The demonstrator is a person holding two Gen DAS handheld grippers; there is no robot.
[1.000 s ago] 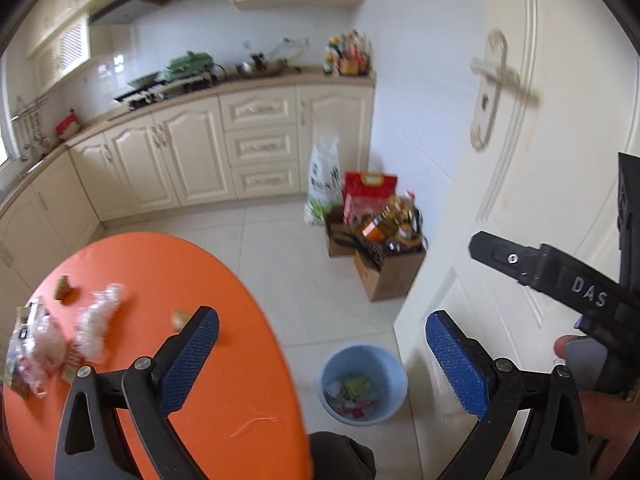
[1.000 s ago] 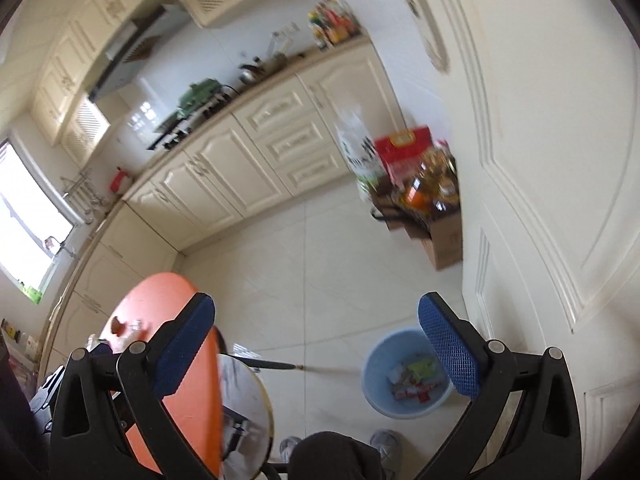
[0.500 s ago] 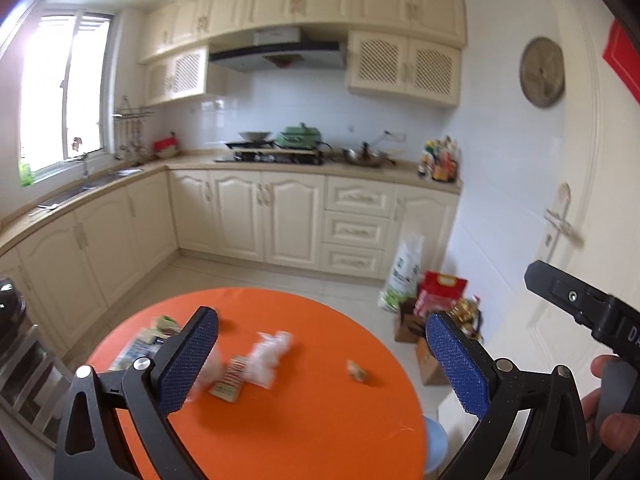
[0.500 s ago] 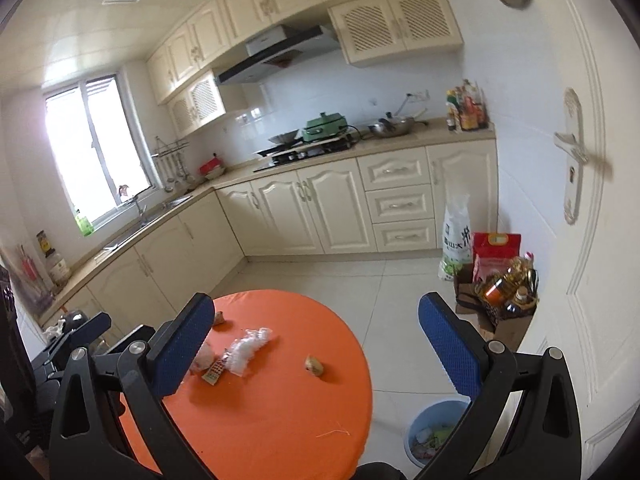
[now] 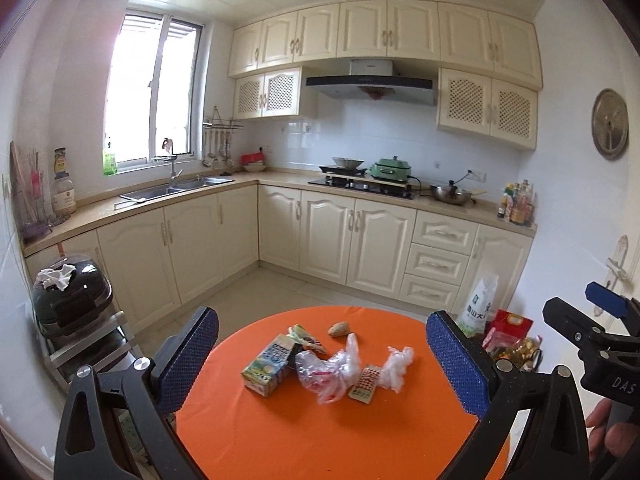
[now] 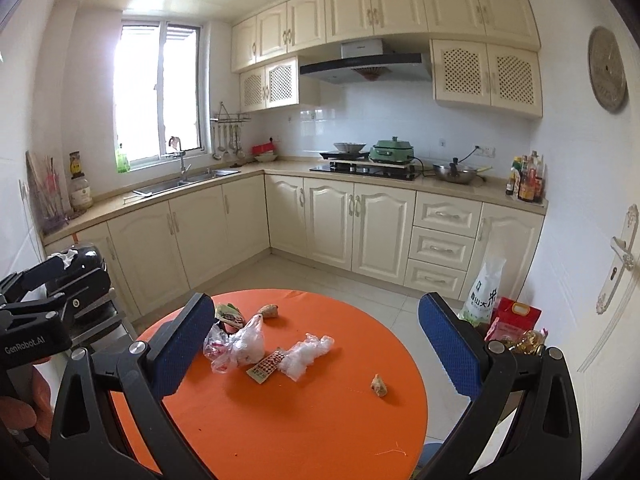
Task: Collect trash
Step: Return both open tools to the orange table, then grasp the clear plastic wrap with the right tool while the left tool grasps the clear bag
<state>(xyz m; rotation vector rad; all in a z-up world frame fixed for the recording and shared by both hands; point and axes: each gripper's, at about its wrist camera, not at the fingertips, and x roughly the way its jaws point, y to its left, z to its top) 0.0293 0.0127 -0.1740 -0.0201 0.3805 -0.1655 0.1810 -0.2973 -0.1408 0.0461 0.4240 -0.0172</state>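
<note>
I find both hand-held grippers, left (image 5: pixel 320 360) and right (image 6: pixel 316 344), released and empty above the round orange worktop (image 5: pixel 320 440). Crumpled clear plastic bag (image 5: pixel 332 372) lies mid-worktop, dead ahead of the left, which looks nearer.

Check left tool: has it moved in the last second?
Yes. The left tool has tilted up and swung left, off the floor by the door. Its view now takes in the orange table and the range hood, which sat at the frame's top edge.
</note>
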